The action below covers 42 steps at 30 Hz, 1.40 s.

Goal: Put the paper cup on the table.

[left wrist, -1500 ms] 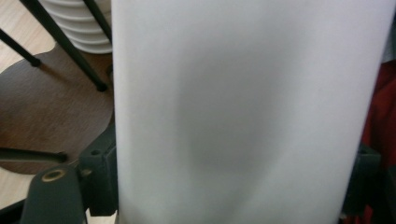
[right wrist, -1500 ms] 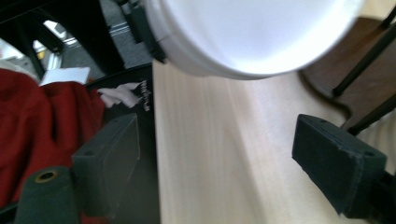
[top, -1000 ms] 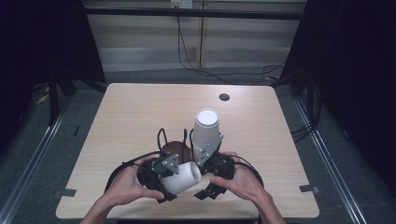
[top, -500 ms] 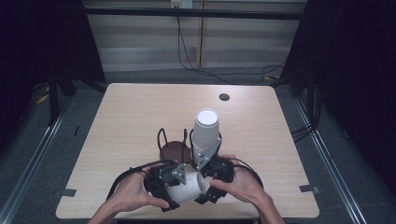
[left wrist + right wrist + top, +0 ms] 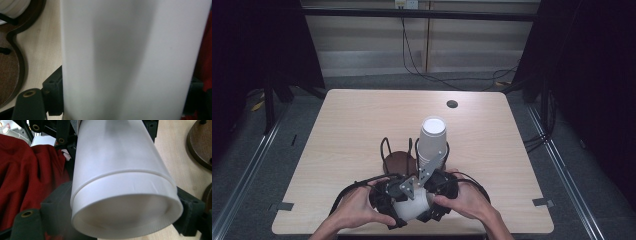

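Note:
A white paper cup (image 5: 412, 207) lies on its side near the table's front edge, held between both hands. My left gripper (image 5: 389, 200) and right gripper (image 5: 439, 196) are each shut on it from opposite ends. In the left gripper view the cup's wall (image 5: 135, 57) stands between the black jaws of the left gripper (image 5: 122, 100). The right gripper (image 5: 120, 220) clamps the cup (image 5: 117, 165) with its round end facing the camera, and a ridge runs around it. A stack of white cups (image 5: 432, 140) stands upright in a wire holder on a brown wooden base (image 5: 396, 161) just beyond the grippers.
The light wooden table (image 5: 357, 125) has a dark round hole (image 5: 452, 104) at the back right. Red cloth (image 5: 25, 170) hangs at the front edge in the right gripper view. The holder's brown base (image 5: 10, 65) lies close to the left gripper.
Both hands have drawn the cup a little toward the front edge, away from the holder. The left hand has closed in around it.

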Tool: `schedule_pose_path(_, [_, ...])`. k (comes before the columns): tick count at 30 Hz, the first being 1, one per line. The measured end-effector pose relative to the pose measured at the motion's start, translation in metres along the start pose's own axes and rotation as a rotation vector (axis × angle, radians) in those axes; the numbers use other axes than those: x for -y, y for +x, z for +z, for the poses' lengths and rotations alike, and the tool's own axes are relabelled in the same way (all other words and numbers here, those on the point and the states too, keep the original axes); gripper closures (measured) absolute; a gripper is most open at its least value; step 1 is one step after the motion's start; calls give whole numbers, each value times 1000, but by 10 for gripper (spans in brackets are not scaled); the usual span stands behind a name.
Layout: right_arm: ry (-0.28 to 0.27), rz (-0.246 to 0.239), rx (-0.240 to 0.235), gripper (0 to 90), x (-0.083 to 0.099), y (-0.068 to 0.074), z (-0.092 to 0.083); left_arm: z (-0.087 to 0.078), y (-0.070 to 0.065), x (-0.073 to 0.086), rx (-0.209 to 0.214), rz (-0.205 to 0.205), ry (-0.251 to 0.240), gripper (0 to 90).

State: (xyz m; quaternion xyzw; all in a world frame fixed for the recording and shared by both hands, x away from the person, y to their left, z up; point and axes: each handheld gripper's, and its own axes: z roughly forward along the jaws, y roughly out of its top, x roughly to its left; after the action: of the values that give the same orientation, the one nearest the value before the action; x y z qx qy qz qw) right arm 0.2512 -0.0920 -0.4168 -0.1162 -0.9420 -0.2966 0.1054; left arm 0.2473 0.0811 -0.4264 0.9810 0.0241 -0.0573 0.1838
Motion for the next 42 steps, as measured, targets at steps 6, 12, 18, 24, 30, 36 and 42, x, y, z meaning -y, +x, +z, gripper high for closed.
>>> schedule_pose_path(6, [17,-1,-18,187,-2,2,3,0,0,-1,3,13,0,184])
schedule_pose_path(12, [16,2,-32,195,-2,1,4,3,-1,-2,17,14,9,183])
schedule_pose_path(18, [16,-11,-35,243,-2,0,7,3,-1,-2,34,15,-5,179])
schedule_pose_path(24, [33,-9,-38,246,-1,0,7,3,-2,-1,16,32,-33,154])
schedule_pose_path(30, [9,-7,-37,247,0,-1,4,-1,-1,2,9,31,-82,145])
schedule_pose_path(36, [12,-1,-40,248,0,-3,3,-2,1,6,11,37,-122,146])
schedule_pose_path(42, [11,1,-36,249,0,-3,4,-5,2,11,4,82,-177,141])
